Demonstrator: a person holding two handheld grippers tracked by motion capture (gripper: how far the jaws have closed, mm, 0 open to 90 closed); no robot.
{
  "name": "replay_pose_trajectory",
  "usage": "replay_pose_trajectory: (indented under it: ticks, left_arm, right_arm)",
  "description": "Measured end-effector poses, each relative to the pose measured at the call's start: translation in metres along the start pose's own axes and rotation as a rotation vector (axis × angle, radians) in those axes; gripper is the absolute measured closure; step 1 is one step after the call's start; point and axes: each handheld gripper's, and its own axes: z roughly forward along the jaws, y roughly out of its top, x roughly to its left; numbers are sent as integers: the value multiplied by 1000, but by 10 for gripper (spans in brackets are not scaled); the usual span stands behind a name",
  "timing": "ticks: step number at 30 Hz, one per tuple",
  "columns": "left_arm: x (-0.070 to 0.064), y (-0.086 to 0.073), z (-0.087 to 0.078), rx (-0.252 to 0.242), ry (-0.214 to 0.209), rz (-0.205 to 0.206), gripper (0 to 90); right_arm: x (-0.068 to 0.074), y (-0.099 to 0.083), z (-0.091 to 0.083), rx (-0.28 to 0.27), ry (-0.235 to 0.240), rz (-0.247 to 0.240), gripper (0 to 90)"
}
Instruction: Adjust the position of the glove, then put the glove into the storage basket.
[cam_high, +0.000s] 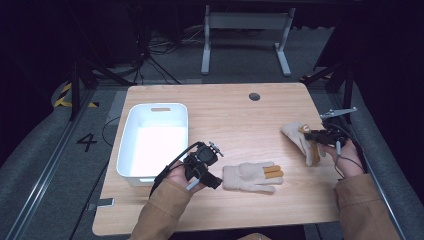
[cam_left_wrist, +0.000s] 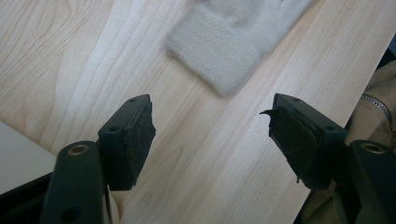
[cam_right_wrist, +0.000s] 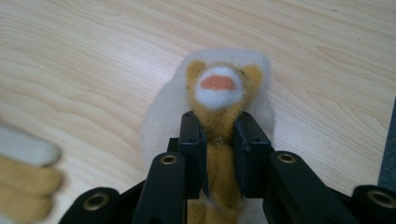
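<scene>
My left gripper (cam_high: 216, 172) sits nearest me, low over the wooden table (cam_high: 235, 115), its jaws spread wide with only bare wood between them. In the left gripper view the cuff of the near glove (cam_left_wrist: 219, 46) lies just ahead of the jaw tips, apart from them. That cream glove (cam_high: 252, 176) lies flat just to the right of this gripper, with two of its fingers tan. Off to my right, my right gripper (cam_right_wrist: 219, 140) is pressed together on the other glove (cam_high: 302, 141), pinching the tan stuffed animal figure (cam_right_wrist: 219, 100) sewn on it, at the neck below the white muzzle. This glove rests near the table's right edge. Farther back on my left stands the white bin (cam_high: 131, 131).
</scene>
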Motion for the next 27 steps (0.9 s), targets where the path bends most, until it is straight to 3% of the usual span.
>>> replay_pose_trajectory:
  ticks: [11,25,27]
  left_arm:
    - [-1,4,1,1,-12,12,313]
    - [-1,2,-4,-3,-19,20,311]
    - [-2,2,-3,0,-27,27,309]
  right_arm:
    - [3,-1,-39,6,41,-79,752]
    - [24,4,-59,1,163,-223,751]
    - [31,6,-61,-4,207,-241,751]
